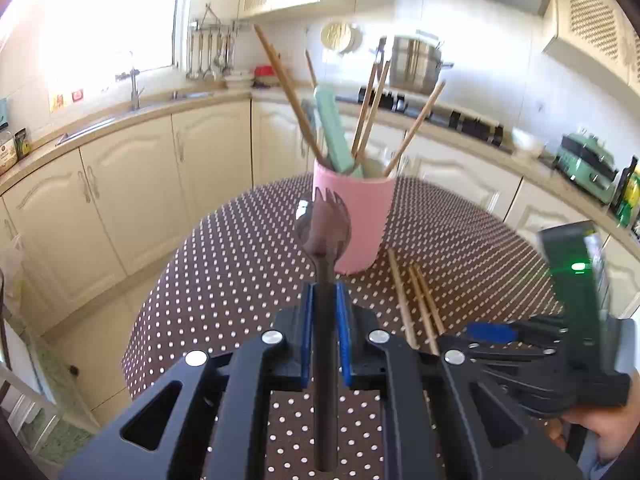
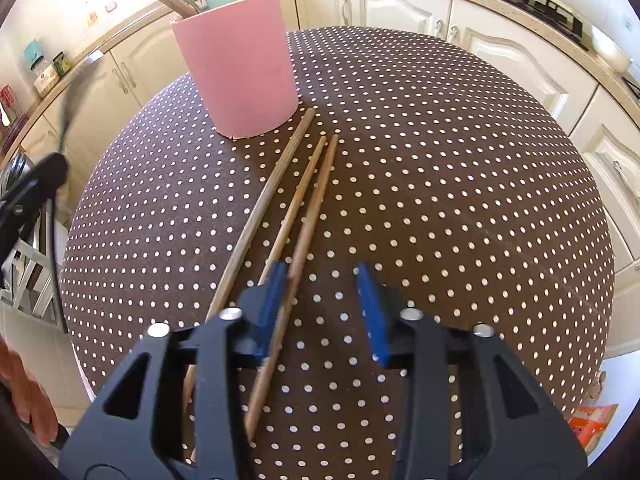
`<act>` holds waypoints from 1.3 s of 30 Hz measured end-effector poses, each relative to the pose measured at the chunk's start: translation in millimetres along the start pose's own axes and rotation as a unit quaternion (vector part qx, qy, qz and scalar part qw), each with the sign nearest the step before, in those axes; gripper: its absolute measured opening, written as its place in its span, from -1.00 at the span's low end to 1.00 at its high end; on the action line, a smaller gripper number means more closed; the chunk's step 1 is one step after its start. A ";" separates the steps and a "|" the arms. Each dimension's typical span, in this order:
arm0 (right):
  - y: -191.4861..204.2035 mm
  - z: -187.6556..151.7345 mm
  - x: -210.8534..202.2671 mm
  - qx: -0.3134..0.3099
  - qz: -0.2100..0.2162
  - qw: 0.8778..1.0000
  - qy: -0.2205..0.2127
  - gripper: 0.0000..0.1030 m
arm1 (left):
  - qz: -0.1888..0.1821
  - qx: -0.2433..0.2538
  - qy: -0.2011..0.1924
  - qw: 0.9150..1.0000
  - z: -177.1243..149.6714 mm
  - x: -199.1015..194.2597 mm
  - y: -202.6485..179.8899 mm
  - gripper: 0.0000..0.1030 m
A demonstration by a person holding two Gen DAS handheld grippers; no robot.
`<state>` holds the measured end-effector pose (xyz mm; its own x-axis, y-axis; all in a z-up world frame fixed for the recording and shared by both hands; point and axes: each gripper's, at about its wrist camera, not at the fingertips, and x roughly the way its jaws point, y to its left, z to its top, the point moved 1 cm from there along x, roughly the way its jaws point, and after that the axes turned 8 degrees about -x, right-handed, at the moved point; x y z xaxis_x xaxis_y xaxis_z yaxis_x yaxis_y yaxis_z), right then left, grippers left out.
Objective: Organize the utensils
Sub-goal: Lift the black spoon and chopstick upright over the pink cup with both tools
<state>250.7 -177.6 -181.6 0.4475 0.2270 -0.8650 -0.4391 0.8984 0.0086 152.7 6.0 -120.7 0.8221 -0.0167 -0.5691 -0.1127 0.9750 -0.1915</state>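
Pink cup (image 1: pixel 354 220) awaits spork (image 1: pixel 325 228), clenched in left jaws. Right jaws straddle a chopstick (image 2: pixel 308 220) on surface (image 2: pixel 440 200), unclamped; next, close and lift.

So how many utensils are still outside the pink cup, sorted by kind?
Wooden chopsticks, lying on the dotted tablecloth: 3
Dark utensil, clamped in the left gripper: 1
Total: 4
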 end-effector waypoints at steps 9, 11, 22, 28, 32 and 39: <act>-5.9 26.8 15.6 -0.016 -0.013 1.000 0.022 -0.81 | -0.017 -0.005 -0.076 0.997 4.0 -25.1 -9.9 -0.79; -10.5 28.8 16.9 -0.010 -0.003 1.000 0.019 -0.85 | -0.016 -0.004 -0.093 0.996 3.1 -29.1 -10.2 -0.79; -29.7 -2.7 -18.3 0.028 0.049 0.994 -0.090 -0.90 | -0.029 -0.004 -0.213 0.977 18.4 -61.0 -25.5 -0.78; -38.3 1.8 -48.9 0.035 0.073 0.984 -0.161 -0.90 | -0.033 0.003 -0.239 0.970 30.7 -62.4 -39.6 -0.78; -37.9 10.7 -67.2 0.036 0.095 0.974 -0.205 -0.90 | -0.032 0.013 -0.250 0.968 40.1 -59.3 -50.6 -0.78; -41.8 38.9 -89.0 0.041 0.135 0.948 -0.286 -0.90 | -0.034 0.019 -0.261 0.965 59.1 -42.9 -65.4 -0.78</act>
<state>259.5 -220.7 -85.4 0.6872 0.5977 -0.4129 -0.5458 0.7999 0.2497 157.7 -43.9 -36.5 0.9970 0.0220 -0.0745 -0.0351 0.9833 -0.1787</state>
